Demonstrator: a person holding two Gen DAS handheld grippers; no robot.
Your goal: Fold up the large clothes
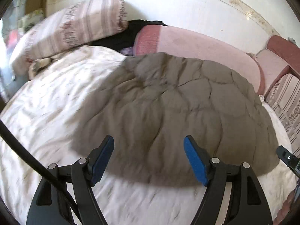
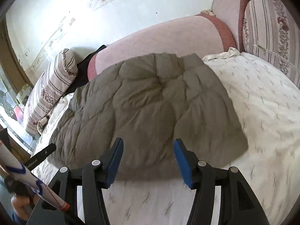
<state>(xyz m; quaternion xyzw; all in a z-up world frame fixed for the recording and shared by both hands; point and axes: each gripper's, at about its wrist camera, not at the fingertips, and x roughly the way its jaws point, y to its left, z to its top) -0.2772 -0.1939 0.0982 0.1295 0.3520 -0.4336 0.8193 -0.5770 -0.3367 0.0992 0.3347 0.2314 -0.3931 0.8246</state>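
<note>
A puffy grey quilted jacket (image 1: 178, 112) lies folded on a white sheet (image 1: 46, 112) — pink headboard (image 1: 202, 45) behind. Left gripper (image 1: 149, 159) and right gripper (image 2: 148, 159) hover above its near edge — jaws spread, holding nothing.

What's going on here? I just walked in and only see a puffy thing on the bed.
A person is folding a grey-brown quilted jacket that lies on the white bedsheet. The left gripper and the right gripper both hover open over its near edge, holding nothing. The jacket looks already bundled into a compact shape.
</note>
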